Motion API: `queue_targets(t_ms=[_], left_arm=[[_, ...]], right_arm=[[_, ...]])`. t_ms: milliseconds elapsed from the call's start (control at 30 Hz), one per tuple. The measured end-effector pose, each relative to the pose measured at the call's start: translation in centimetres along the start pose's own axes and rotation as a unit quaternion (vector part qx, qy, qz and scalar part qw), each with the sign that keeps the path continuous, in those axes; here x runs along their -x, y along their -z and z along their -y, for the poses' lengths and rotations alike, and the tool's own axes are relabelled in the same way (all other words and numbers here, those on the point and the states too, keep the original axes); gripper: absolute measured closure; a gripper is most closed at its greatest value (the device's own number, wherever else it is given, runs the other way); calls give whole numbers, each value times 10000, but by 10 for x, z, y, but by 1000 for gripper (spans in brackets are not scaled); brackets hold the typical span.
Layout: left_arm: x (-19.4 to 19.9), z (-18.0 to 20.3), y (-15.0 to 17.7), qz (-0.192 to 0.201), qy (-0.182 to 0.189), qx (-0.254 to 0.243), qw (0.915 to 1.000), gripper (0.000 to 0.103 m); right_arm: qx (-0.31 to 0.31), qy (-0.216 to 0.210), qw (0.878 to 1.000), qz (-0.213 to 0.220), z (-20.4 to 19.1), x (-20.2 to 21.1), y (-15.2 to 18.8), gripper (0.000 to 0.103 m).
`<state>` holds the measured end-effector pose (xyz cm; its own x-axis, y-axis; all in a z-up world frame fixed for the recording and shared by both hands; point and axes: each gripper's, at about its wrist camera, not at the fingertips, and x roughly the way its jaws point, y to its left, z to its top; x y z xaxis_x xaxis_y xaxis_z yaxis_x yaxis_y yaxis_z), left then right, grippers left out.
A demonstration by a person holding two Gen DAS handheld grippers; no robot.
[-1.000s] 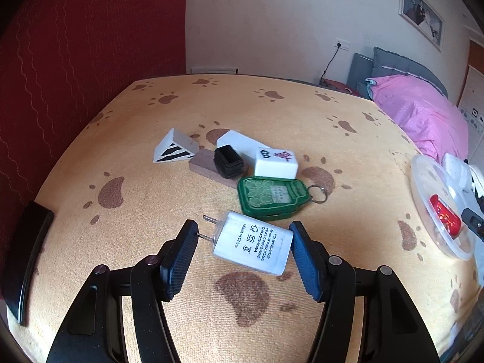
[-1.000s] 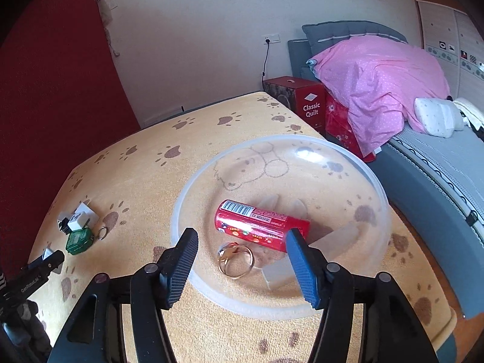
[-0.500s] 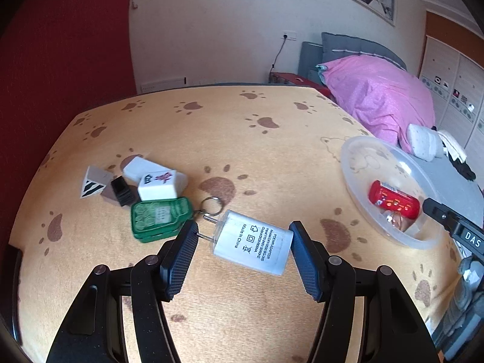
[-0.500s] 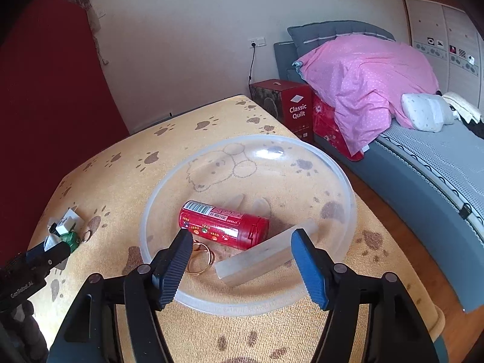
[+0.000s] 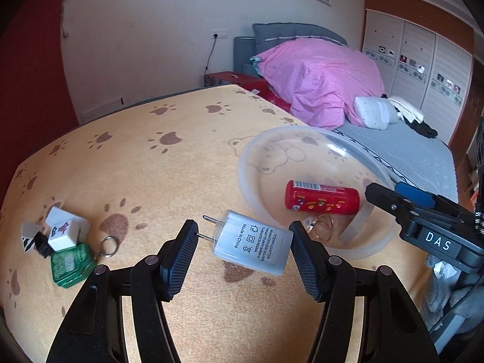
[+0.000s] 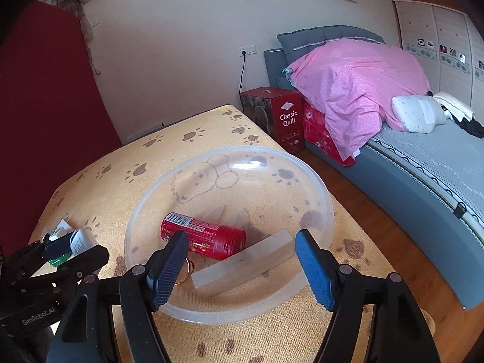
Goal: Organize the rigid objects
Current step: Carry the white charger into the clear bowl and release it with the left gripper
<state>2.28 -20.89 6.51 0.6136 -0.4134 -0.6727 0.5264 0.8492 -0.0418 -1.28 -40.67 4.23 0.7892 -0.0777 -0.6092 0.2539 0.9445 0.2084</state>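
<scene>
My left gripper (image 5: 243, 252) clenched on one white power adapter (image 5: 252, 242), prongs toward left pad; label reads "POWER ADAPTER", "Made in China". One clear bowl (image 5: 251, 151) just ahead-right of it. I count three things inside: one red can (image 6: 202, 236) with barcode, one gold ring (image 6: 184, 272), one frosted bar (image 6: 245, 264). My right gripper (image 6: 242, 269) opening, nothing pinched, bar lying between pads below. Left of left gripper: two white tiles (image 5: 65, 231), one green keychain (image 5: 69, 264). Box beyond bowl: "Classic Quilt".

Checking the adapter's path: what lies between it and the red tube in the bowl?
In the left wrist view, only the bowl's clear rim separates the adapter from the red tube.
</scene>
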Motion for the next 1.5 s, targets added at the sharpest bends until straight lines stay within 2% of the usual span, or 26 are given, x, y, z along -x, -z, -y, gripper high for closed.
queue_targets(t_ms=[167, 467, 567, 633, 1133, 1500], left_arm=[[-15, 8, -9, -97, 290, -59, 9995, 40], [-26, 26, -16, 4, 537, -410, 9977, 40], [-30, 30, -17, 68, 571, -509, 9970, 36], [-31, 29, -16, 84, 547, -494, 9972, 22], [-32, 17, -3, -5, 282, -363, 9989, 21], [-23, -11, 4, -88, 30, 155, 9998, 19]], right_arm=[[-30, 18, 10000, -17, 3, -2, 0, 26], [-97, 85, 9999, -66, 8, -8, -1, 26], [-100, 94, 9999, -67, 9, -8, -1, 26], [-104, 94, 9999, -69, 9, -8, -1, 26], [-32, 64, 10000, -31, 4, -1, 1, 23], [83, -39, 9999, -42, -8, 2, 4, 19]])
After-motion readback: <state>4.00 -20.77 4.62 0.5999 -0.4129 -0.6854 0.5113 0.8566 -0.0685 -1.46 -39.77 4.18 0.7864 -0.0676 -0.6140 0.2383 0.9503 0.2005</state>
